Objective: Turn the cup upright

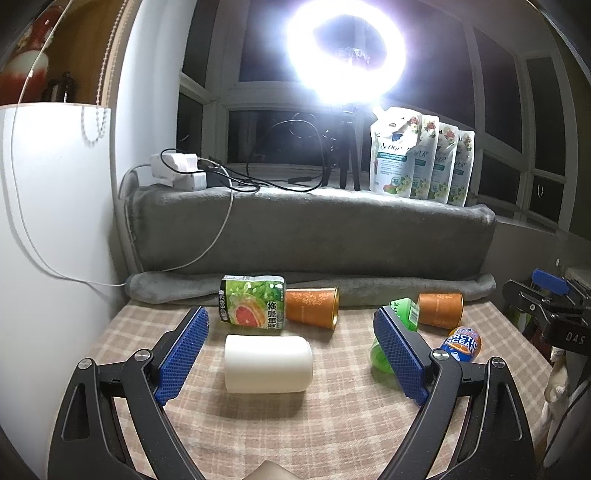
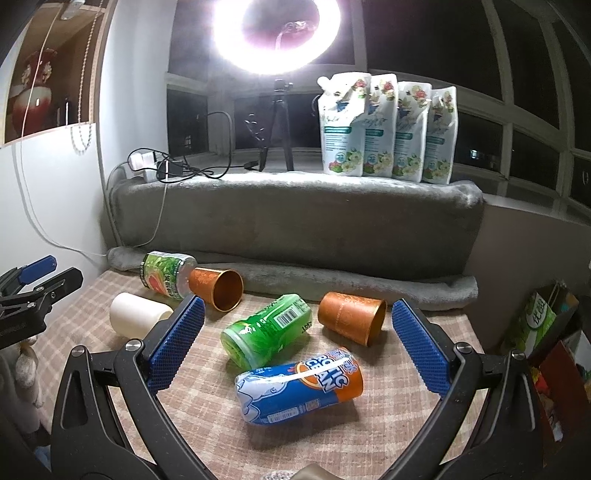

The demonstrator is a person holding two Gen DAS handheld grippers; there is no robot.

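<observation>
Both your left gripper (image 1: 291, 354) and right gripper (image 2: 295, 345) gape wide, empty; square up on the near white cup (image 1: 268, 363) lying sideways before closing.

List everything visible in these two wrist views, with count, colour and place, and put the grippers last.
white cup: 1, white, on its side, front left of the table
orange cups: 2, orange with gold pattern, on their sides, back of the table
grapefruit-label bottle: 1, green, lying at back left
green bottle: 1, green, lying mid-table
Arctic Ocean bottle: 1, blue and orange, lying at front right
checked tablecloth: 1, beige
grey blanket: 1, over the ledge behind
refill pouches: 4, white floral, on the ledge
ring light: 1, lit, on a tripod
left gripper: blue pads, open
right gripper: blue pads, open
</observation>
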